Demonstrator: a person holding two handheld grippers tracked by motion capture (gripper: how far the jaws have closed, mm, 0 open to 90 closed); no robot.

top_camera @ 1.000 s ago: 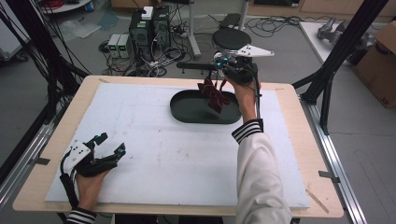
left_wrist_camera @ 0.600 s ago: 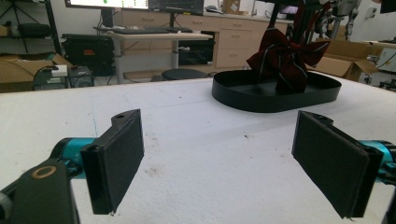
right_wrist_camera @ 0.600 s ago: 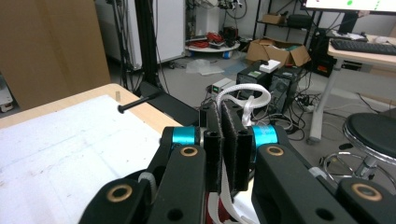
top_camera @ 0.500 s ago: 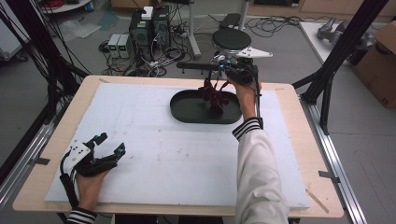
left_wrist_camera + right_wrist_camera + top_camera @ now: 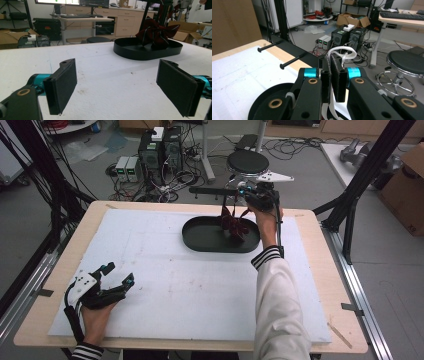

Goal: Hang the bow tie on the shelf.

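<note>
The dark red cloth [image 5: 234,223] with thin white stripes hangs crumpled below the right gripper [image 5: 248,200], its lower folds resting in the right half of the black oval tray [image 5: 200,237]. In the right gripper view the two jaws are pressed almost together on a white strap [image 5: 342,53] that loops up above them and runs down between them; where this strap joins the cloth is hidden under the gripper body, so the link between the two cannot be made out. Part of the tray rim [image 5: 265,96] shows at the lower left of that view, cut off by the gripper's arms, and two black pegs [image 5: 291,60] stick out from a black bar beyond the jaws.

The left gripper [image 5: 118,279] lies low on the white mat [image 5: 165,290], well apart from the tray, held by the left hand [image 5: 95,317] at the near left corner of the table [image 5: 320,250]. Its jaws stand wide apart with nothing between them. Ahead of them, in the left gripper view, the tray [image 5: 130,51] sits far off to the right with the cloth [image 5: 156,32] bunched in it; the top of the cloth merges with dark frame posts behind, so its upper edge is hard to trace.
</note>
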